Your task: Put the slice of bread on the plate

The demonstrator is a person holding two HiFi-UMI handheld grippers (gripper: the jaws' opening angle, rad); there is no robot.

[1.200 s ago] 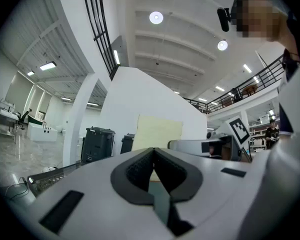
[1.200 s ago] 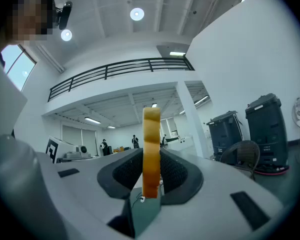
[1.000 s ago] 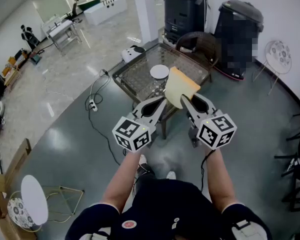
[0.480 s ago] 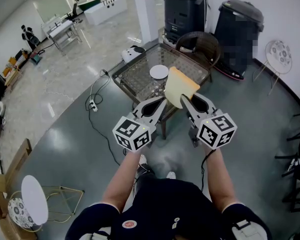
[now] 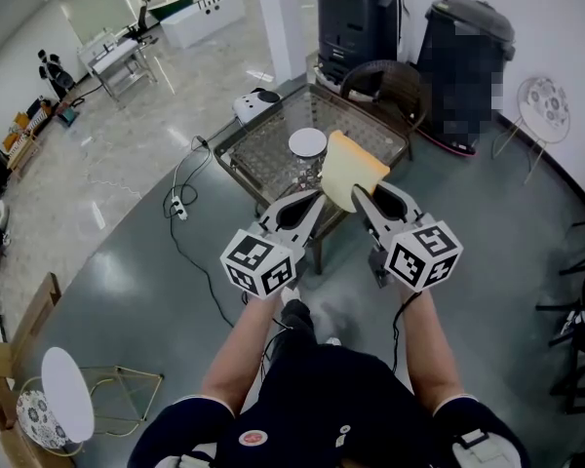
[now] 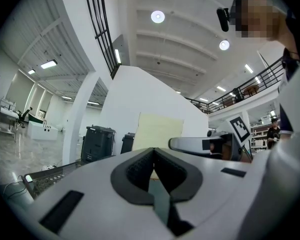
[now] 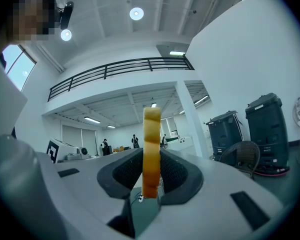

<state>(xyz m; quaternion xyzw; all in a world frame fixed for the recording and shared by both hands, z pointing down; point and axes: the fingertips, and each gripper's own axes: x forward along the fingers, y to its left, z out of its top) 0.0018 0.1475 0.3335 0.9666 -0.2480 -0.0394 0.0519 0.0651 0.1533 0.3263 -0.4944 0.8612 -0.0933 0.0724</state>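
The slice of bread (image 5: 352,170) stands upright in the air on the near side of the bench (image 5: 256,154), clamped at its lower edge by the right tongs (image 5: 358,194). The right gripper view shows it edge-on, with both pads pressed to its faces. The head view shows its broad pale face, the bottom hidden behind the jaws. Only the head view shows the plate (image 5: 308,141), small and white, mid-bench with bare top around it. The left tongs (image 5: 315,201), just beside the right, are closed on nothing. A wicker chair (image 5: 390,91) crowds the bench's far edge.
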